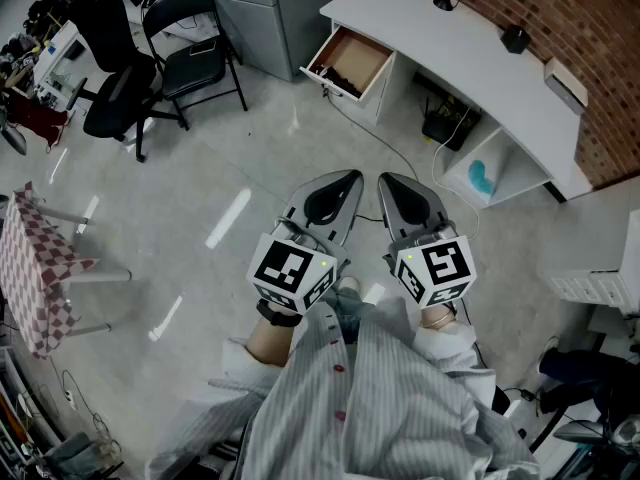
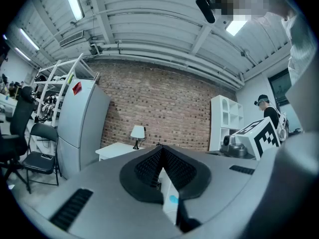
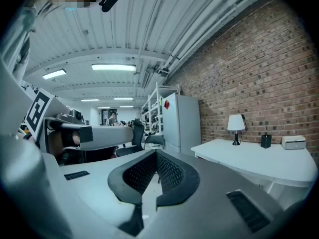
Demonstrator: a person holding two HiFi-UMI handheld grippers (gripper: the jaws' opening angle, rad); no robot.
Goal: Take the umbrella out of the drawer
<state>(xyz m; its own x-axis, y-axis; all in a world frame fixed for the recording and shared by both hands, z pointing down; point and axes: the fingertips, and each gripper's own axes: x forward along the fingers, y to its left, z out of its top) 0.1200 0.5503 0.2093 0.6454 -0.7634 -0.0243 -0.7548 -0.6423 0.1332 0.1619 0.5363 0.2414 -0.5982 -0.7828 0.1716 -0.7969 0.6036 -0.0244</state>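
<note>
Beyond the striped shirt (image 1: 385, 403), left gripper (image 1: 352, 178) and right gripper (image 1: 386, 180) are held side by side, both clenched on nothing. Drawer (image 1: 358, 56) is open, well apart; dark item (image 1: 338, 80) is seen inside, umbrella unconfirmed.

Head view looks steeply down; both gripper views face roughly level toward the white desk (image 1: 420, 28) all share.
</note>
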